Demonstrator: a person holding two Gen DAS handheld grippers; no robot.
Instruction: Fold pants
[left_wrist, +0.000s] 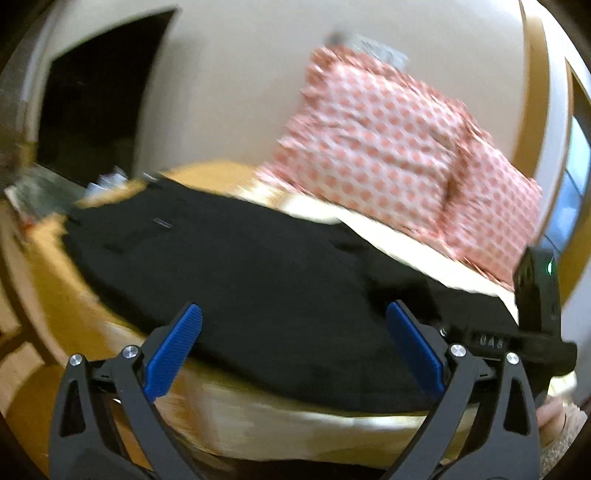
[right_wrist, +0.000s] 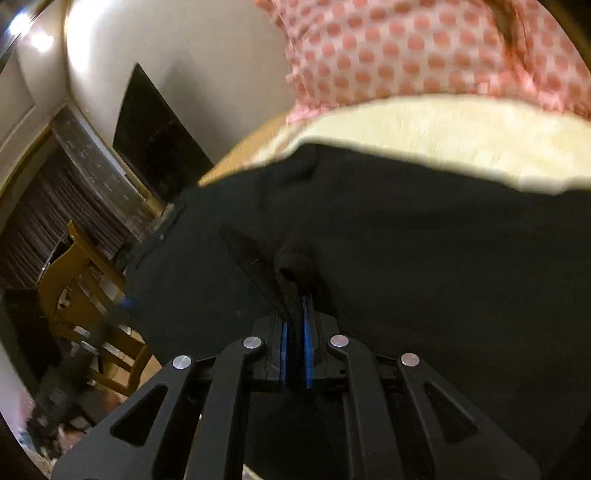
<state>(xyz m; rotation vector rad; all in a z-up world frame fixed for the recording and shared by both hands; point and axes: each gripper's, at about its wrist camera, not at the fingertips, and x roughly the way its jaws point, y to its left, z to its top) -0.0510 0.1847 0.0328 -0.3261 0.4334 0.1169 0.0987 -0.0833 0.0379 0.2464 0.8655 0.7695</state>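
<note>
Black pants (left_wrist: 258, 280) are spread flat on the cream-covered bed (left_wrist: 424, 243), right by a pink dotted pillow (left_wrist: 388, 147). Left tongs (left_wrist: 293, 347) are wide apart over the near edge, right tongs (right_wrist: 293, 317) pinched tight on a fabric fold.

Black linkage grippers with blue ribbed pads

The left gripper (left_wrist: 293, 343) had matte black arms with triangular cut-outs, round silver screw heads at the joints, and bright blue ribbed pads (left_wrist: 173, 354) on both fingers. The right gripper (right_wrist: 294, 317) was built alike: black struts, four silver screw heads, thin blue pad edges. In the left wrist view its black body (left_wrist: 535, 317) carried a small green light and pale raised lettering, too blurred to read. A patch of skin and a fuzzy beige sleeve (left_wrist: 565, 424) showed below it.
</note>
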